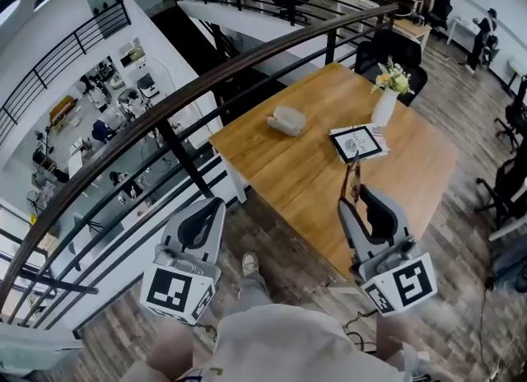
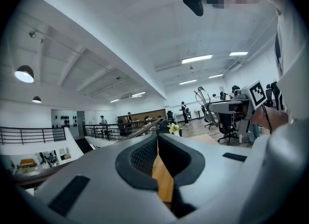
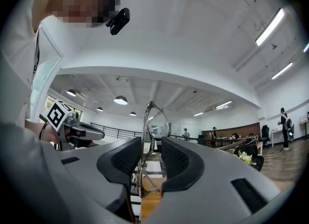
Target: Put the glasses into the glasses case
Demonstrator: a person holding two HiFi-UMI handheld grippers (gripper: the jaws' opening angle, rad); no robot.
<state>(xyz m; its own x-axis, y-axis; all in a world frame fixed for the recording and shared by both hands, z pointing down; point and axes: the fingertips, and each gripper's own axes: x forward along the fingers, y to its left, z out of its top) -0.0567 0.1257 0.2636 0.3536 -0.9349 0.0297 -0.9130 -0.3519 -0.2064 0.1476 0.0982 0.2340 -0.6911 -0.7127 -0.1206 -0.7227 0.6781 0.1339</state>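
My right tool [image 3: 151, 142] is clenched on the glasses [image 3: 146, 126]. Its two padded jaws pinch the thin frame, which stands upright, and one lens rises above the jaw tips. From the head view the right tool [image 1: 358, 197] hangs over the near edge of the wooden tabletop [image 1: 296, 176], with the glasses [image 1: 352, 179] jutting out ahead of it.

The pale glasses case [image 1: 286, 120] lies farther back on the tabletop, well apart from both tools and close to the dark railing [image 1: 206, 84]. A framed tablet [image 1: 356, 142] sits between the case and a white vase [image 1: 384, 109] of flowers.

My left tool [image 2: 156, 138] is closed and holds nothing, its jaw tips meeting with only a sliver of wood showing below them. In the head view the left tool [image 1: 210, 209] hovers off the tabletop's left corner, above the floorboards [image 1: 280, 249].
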